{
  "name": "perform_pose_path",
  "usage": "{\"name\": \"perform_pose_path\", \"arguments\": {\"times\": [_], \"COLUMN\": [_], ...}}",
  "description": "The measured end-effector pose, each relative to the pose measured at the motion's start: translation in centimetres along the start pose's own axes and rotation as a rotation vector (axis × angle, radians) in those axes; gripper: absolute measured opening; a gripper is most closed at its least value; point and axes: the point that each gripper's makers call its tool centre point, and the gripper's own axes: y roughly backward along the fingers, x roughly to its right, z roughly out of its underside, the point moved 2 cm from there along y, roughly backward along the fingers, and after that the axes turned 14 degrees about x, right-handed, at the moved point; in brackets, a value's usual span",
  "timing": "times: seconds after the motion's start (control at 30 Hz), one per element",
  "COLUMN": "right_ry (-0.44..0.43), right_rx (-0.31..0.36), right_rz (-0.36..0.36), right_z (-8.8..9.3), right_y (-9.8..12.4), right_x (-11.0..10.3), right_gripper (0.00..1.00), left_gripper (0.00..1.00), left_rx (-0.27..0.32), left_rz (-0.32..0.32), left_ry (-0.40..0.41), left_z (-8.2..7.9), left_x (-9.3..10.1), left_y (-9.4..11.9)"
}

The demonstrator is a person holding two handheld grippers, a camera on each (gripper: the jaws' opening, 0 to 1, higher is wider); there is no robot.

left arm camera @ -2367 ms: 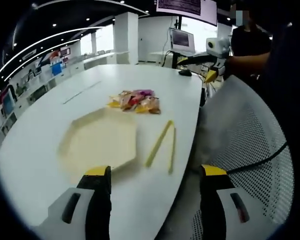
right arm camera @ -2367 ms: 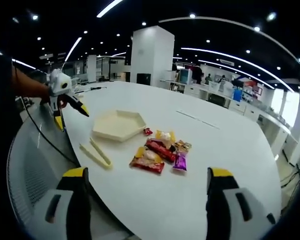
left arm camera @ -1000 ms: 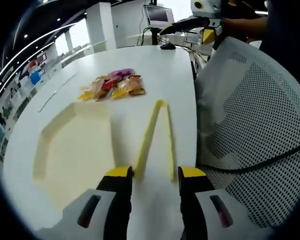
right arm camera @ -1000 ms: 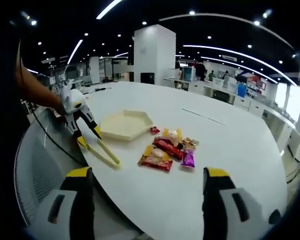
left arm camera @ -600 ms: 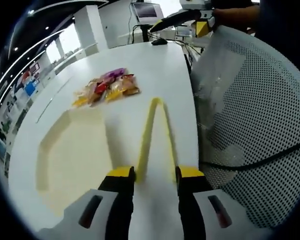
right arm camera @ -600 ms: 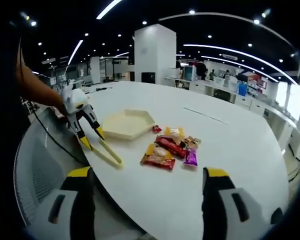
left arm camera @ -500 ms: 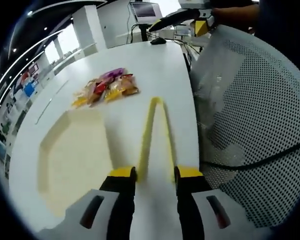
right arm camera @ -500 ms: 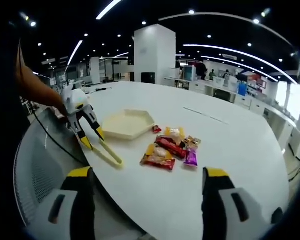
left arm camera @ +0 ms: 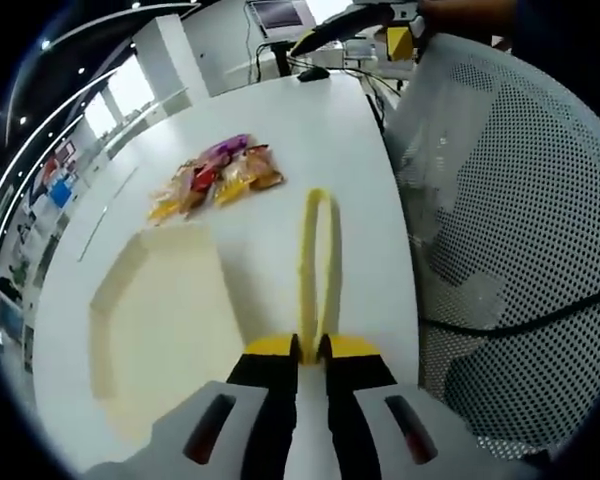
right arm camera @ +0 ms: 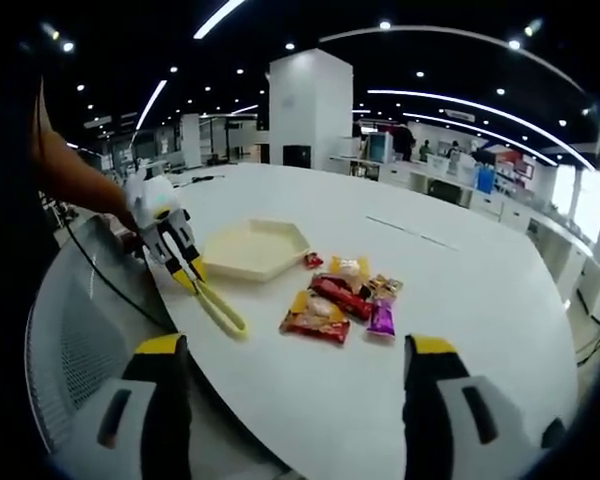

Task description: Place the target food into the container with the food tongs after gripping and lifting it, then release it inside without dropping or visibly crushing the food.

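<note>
The left gripper (left arm camera: 309, 347) has its jaws drawn nearly together on the handle end of the yellow food tongs (left arm camera: 318, 250). The tongs' two arms are pressed close and run straight ahead from the jaw tips across the white table (left arm camera: 350, 130). Holding them at the rear leaves the working tips free to reach forward, a sensible hold for picking up food.

Just to the left of the tongs lies the cream hexagonal container (left arm camera: 150, 320), with nothing visible in it. Beyond the tongs' tips and a little to the left sits the cluster of wrapped snacks (left arm camera: 213, 179), the likely target food, well apart from the tips. Nothing lies between tongs and snacks. A mesh chair back (left arm camera: 510, 190) crowds the right side.

The right gripper (right arm camera: 292, 350) hangs wide open over the table's near edge, holding nothing, with the snacks just ahead of it.
</note>
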Motion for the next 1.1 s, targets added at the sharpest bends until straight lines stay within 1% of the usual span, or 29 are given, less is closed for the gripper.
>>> {"name": "perform_pose_path", "arguments": {"times": [0.13,0.17,0.3,0.5,0.73,0.8,0.87,0.97,1.0,1.07,1.1], "right_ry": [0.000,-0.001,-0.003,-0.004,-0.009,-0.007,-0.007,-0.006,-0.004,-0.019,-0.051], "right_rx": [0.000,0.000,0.000,0.010,0.022,0.023,0.023,0.026,0.027,0.042,0.071], "right_rz": [0.003,0.002,0.003,0.009,0.014,0.013,0.011,0.008,0.007,0.003,0.000], "right_z": [0.0,0.0,0.0,-0.3,-0.7,-0.8,-0.9,-1.1,-1.2,-1.9,-2.6], "right_y": [0.0,0.0,0.0,-0.1,0.0,0.0,0.0,0.0,0.0,-0.1,-0.2], "right_x": [0.1,0.0,0.0,0.2,0.4,0.4,0.4,0.4,0.4,0.5,0.5], "right_gripper": [0.89,0.89,0.89,0.89,0.89,0.88,0.88,0.88,0.87,0.87,0.86], "left_gripper": [0.04,0.04,0.03,0.01,0.00,0.00,0.00,0.00,0.00,0.00,0.00], "left_rx": [0.012,0.028,0.064,0.087,0.148,0.168,0.194,0.236,0.259,0.294,0.309], "left_rz": [-0.003,-0.007,-0.025,-0.018,-0.012,-0.020,-0.025,-0.041,-0.042,-0.044,-0.045], "left_ry": [0.002,0.022,0.055,0.048,0.055,0.066,0.092,0.096,0.097,0.101,0.106], "left_z": [-0.1,-0.3,-0.8,-1.6,-3.4,-3.8,-4.4,-5.5,-6.2,-7.2,-7.6], "left_x": [0.0,0.0,-0.4,-0.7,-0.8,-1.0,-1.3,-1.7,-1.9,-2.3,-2.4], "left_y": [0.0,0.1,0.2,0.7,1.3,1.5,1.8,2.4,2.7,3.3,3.5]}}
